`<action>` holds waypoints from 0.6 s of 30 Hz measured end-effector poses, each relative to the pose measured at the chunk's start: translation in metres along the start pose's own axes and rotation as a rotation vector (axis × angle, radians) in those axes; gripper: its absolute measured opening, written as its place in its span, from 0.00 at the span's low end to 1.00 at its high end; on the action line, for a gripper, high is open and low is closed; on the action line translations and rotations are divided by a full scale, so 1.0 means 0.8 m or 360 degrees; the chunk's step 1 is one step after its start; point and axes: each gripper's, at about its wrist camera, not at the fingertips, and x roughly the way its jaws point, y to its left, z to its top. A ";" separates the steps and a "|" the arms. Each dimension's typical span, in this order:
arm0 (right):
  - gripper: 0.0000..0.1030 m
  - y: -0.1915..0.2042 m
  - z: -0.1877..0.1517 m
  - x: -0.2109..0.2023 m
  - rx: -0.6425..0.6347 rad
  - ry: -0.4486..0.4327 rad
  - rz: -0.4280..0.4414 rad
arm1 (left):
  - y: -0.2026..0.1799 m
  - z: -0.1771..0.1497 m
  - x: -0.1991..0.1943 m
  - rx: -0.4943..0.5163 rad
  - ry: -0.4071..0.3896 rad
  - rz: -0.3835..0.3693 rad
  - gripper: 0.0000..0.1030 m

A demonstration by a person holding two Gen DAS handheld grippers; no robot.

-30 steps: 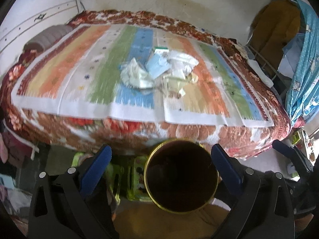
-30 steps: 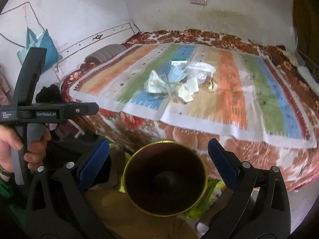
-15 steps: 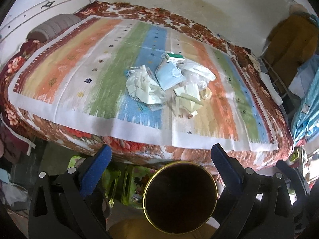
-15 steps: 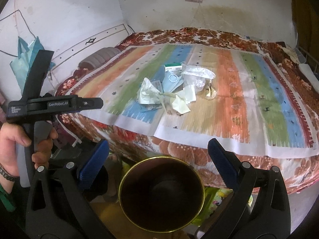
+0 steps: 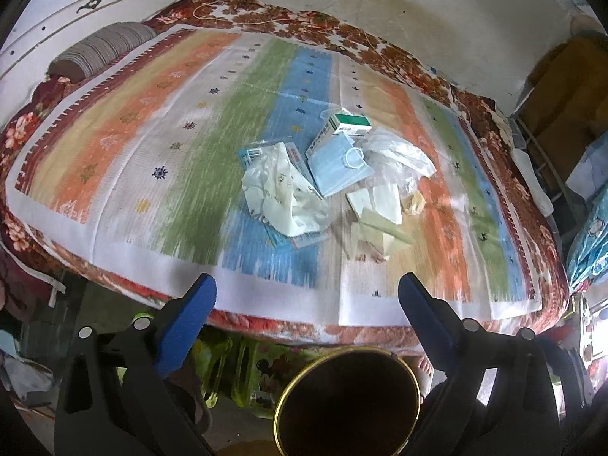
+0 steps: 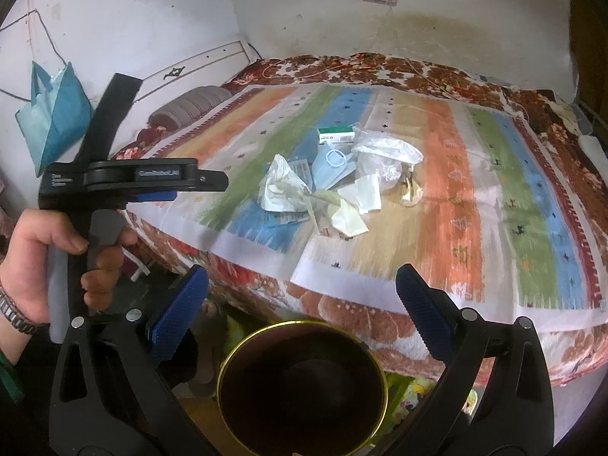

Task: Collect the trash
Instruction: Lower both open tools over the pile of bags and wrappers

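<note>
Honestly nothing was collected yet: whole trash pile [image 5: 334, 186] sat on the bed [image 5: 152, 144], bin [image 6: 302, 387] looked empty, left gripper [image 5: 306, 292] and right gripper [image 6: 302, 285] both gaped wide, holding nothing.

A striped blanket [image 5: 159, 144] covers the bed, with a grey ribbed pillow [image 5: 102, 51] at its head. A teal bag [image 6: 53, 114] hangs on the wall.

left wrist: faces bed [image 5: 114, 152] | right wrist: same | shared: trash pile [image 5: 330, 186]
</note>
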 end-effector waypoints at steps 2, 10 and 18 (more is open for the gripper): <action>0.91 -0.003 0.008 0.009 -0.0013 0.0001 -0.0006 | 0.003 0.006 0.007 -0.0021 0.0010 -0.0006 0.89; 0.86 -0.020 0.031 0.047 -0.0015 0.0040 -0.0003 | 0.020 0.032 0.038 -0.0152 0.0055 -0.0081 0.83; 0.77 -0.031 0.041 0.100 0.0026 0.0135 0.0029 | 0.024 0.052 0.069 -0.0139 0.0072 -0.0076 0.74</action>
